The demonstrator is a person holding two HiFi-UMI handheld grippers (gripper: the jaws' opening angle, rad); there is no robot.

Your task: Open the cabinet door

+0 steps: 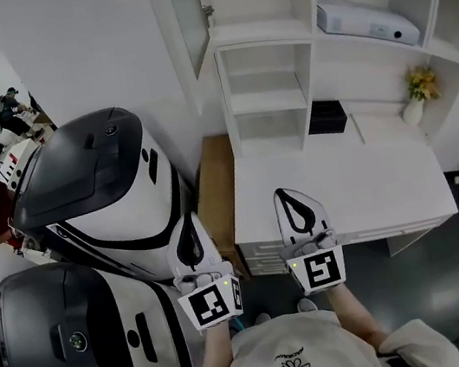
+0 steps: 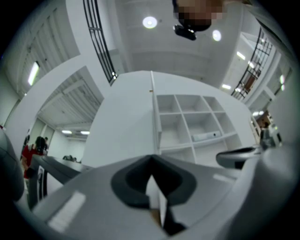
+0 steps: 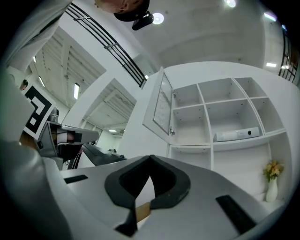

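The white cabinet door (image 1: 183, 19) stands swung open at the top left of the shelf unit (image 1: 307, 24); it shows again in the right gripper view as the door (image 3: 161, 105) with a grille panel, and edge-on in the left gripper view as the door (image 2: 157, 119). My left gripper (image 1: 189, 222) is held low beside the desk's left edge, far below the door, its tips together with nothing between them (image 2: 151, 161). My right gripper (image 1: 285, 199) hovers over the desk's near part, also shut and empty (image 3: 151, 159).
A white desk (image 1: 390, 194) lies below the shelves. On the shelves are a white box-shaped device (image 1: 366, 22), a black box (image 1: 326, 115) and a vase of yellow flowers (image 1: 419, 94). Two large white-and-black machine housings (image 1: 98, 184) crowd the left side. People stand far left.
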